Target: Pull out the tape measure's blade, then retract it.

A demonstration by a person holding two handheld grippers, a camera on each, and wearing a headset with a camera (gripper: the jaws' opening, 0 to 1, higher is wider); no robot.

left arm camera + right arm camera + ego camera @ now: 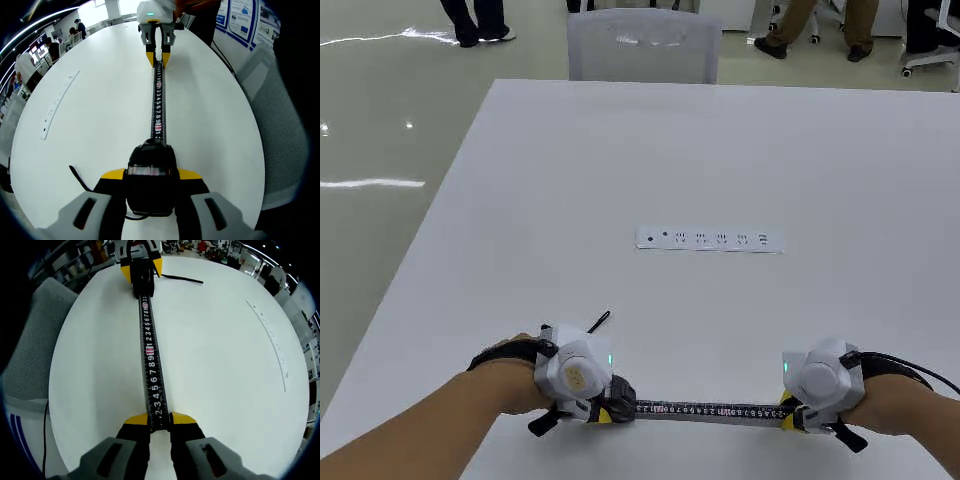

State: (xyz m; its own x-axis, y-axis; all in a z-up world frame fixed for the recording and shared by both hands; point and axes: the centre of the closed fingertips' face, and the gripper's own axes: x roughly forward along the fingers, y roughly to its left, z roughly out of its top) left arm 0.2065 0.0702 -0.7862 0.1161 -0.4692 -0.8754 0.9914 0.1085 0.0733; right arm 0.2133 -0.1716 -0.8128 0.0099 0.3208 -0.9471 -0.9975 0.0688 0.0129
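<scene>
The left tool [152, 175] clamps the tape measure [150, 159] while the right tool [159, 418] pinches its blade [149, 350], stretched across the counter [720, 160].

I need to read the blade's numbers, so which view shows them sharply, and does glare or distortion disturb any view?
Head view: even light, glare streaks on the floor, blade numerals too small to read. Left gripper view: fisheye bows the table edge; numerals legible just beyond the case. Right gripper view: numerals sharpest, largest near the right hand-held gripper; the power strip looks curved.
</scene>
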